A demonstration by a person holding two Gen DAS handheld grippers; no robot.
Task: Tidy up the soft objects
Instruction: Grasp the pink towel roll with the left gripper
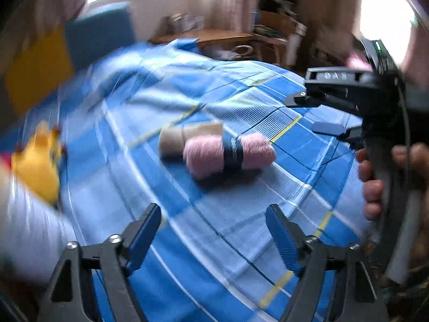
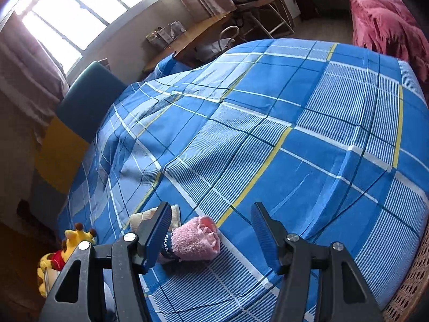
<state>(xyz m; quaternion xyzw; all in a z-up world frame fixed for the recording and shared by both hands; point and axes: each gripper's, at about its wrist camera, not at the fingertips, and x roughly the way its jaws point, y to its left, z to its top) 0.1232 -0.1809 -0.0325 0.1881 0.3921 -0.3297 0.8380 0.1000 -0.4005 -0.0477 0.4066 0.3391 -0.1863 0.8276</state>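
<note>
A pink rolled cloth (image 1: 230, 153) with a dark band lies on the blue checked bedsheet (image 1: 214, 241), and a beige roll (image 1: 187, 136) touches its far side. My left gripper (image 1: 214, 230) hovers open and empty, a short way in front of them. My right gripper (image 1: 316, 115), held by a hand (image 1: 372, 185), stands to the right of the rolls. In the right wrist view the pink roll (image 2: 195, 238) lies between the open fingers of the right gripper (image 2: 211, 228), close to the left finger, which partly hides the beige roll (image 2: 150, 217).
A yellow giraffe plush (image 2: 77, 238) and a red and yellow plush (image 2: 53, 260) sit at the sheet's left edge; the giraffe plush (image 1: 37, 166) is blurred. Beyond the bed are a teal and yellow board (image 2: 88, 102), a wooden desk (image 2: 193, 37) and a pink blanket (image 2: 383, 21).
</note>
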